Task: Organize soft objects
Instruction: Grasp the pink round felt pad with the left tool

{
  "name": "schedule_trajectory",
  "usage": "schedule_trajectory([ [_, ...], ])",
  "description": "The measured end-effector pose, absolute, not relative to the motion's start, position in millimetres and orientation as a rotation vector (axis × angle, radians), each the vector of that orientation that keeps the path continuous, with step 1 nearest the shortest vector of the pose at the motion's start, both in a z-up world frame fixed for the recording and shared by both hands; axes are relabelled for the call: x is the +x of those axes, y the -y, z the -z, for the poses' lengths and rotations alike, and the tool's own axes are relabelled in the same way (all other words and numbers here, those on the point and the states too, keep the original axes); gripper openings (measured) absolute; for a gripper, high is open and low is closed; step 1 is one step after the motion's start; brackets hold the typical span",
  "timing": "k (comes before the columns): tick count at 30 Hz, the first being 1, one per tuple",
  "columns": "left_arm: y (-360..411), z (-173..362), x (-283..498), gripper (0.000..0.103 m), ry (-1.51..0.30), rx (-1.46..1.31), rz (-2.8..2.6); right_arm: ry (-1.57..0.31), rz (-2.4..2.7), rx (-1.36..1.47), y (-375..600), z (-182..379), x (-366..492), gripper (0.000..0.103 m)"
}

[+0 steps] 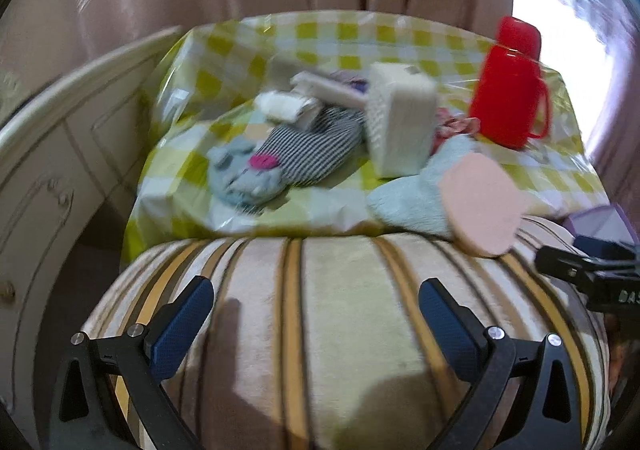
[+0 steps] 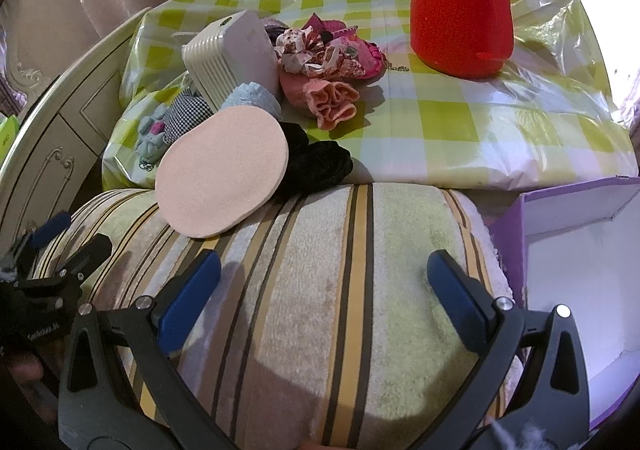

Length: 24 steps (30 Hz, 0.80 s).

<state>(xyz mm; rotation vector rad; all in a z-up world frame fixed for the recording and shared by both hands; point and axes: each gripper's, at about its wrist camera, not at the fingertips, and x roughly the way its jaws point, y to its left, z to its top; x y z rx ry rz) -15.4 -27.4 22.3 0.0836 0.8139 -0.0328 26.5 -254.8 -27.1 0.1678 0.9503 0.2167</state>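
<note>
Soft items lie on a green-checked table: a pink round sponge overhanging the near edge, a black velvet scrunchie, a pink ruffled cloth and patterned fabric scrunchies. The left wrist view adds a grey plush toy with a striped body, a light blue fluffy cloth and the sponge. My left gripper and right gripper both hover open and empty over a striped cushion, short of the table.
A red thermos stands at the back right. A white ribbed box leans among the soft items. An open purple box with a white inside sits right of the cushion. A cream cabinet flanks the left; curtains hang behind.
</note>
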Motion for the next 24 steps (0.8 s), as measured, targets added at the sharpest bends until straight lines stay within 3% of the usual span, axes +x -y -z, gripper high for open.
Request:
schedule_trajectory([
  [8, 77, -36, -8, 0.103, -0.77, 0.194, 0.217, -0.938, -0.238, 0.155, 258, 21, 17, 0.103],
  [24, 145, -13, 47, 0.103, -0.886, 0.488, 0.353, -0.94, -0.139, 0.13, 319, 15, 0, 0.103],
])
